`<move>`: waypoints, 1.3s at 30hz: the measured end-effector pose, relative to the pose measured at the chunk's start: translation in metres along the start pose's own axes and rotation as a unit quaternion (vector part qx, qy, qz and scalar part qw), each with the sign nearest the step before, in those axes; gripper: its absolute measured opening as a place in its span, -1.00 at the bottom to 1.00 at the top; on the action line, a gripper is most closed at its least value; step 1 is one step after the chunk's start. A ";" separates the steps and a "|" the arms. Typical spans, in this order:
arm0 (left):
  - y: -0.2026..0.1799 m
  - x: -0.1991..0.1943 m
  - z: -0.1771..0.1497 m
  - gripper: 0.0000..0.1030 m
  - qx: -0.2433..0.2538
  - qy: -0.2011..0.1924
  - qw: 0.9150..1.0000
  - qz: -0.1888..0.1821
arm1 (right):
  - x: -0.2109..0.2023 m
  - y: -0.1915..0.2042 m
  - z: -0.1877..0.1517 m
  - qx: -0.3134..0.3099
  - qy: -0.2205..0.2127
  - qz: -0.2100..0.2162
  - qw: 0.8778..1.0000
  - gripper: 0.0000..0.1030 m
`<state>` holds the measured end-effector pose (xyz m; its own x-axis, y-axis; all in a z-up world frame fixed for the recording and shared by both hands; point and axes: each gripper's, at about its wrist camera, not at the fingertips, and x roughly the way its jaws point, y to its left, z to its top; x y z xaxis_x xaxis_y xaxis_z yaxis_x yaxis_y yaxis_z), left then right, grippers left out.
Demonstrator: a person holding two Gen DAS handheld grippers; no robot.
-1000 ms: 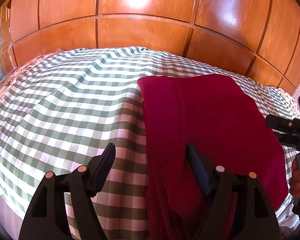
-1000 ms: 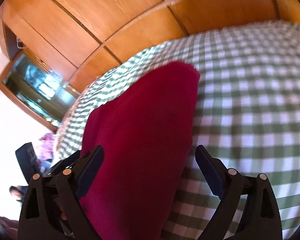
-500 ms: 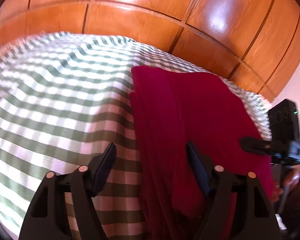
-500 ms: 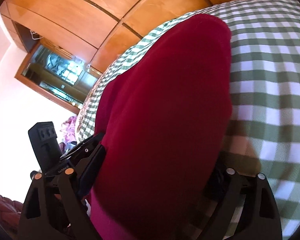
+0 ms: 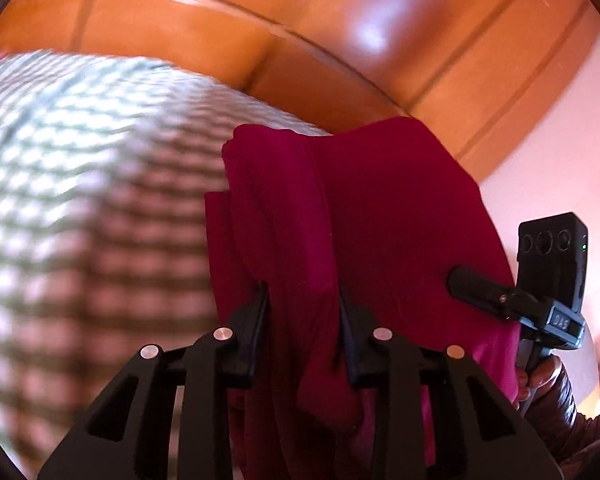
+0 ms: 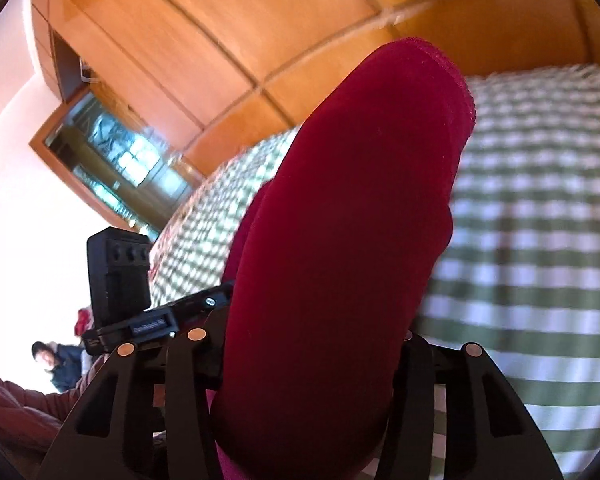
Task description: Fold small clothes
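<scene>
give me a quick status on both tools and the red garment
Left tool just closed, pinching a bunch of the red garment. Right tool just closed on its thick folded end. Nothing in the way on the checked bedcover.

L gripper (image 5: 302, 320) & R gripper (image 6: 308, 360): jaws just closed in, both clamping cloth.

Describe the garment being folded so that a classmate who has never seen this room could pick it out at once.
Find the bed with the green-and-white checked cover in front of the wooden panelling. On it lies a dark red garment, the only plain-coloured cloth there, bunched between both grippers' fingers.
</scene>
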<state>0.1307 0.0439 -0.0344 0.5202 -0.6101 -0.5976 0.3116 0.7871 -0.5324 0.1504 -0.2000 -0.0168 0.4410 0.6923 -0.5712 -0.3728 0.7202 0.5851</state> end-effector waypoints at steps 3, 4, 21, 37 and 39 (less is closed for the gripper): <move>-0.043 0.032 0.024 -0.44 0.043 0.008 0.999 -0.027 | -0.047 -0.020 0.013 0.009 -0.047 -0.033 0.998 -0.09; -0.062 0.047 0.034 -0.44 0.060 0.013 0.997 -0.035 | -0.057 -0.027 0.016 0.014 -0.058 -0.042 0.997 -0.09; -0.219 0.243 0.039 -0.19 0.248 0.102 0.961 0.074 | -0.140 -0.207 -0.018 0.203 -0.114 -0.208 0.950 0.57; -0.216 0.224 0.012 -0.27 0.272 0.056 0.953 0.119 | -0.104 -0.171 0.000 0.068 -0.087 -0.434 0.894 0.14; -0.214 0.221 0.013 -0.21 0.267 0.045 0.955 0.121 | -0.099 -0.166 -0.004 0.062 -0.102 -0.461 0.879 0.15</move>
<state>0.1889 -0.2586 -0.0447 0.5652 -0.3902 -0.7269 0.5639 0.8258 -0.0048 0.1657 -0.3875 -0.0599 0.6509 -0.2149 -0.7282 0.3063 0.9519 -0.0071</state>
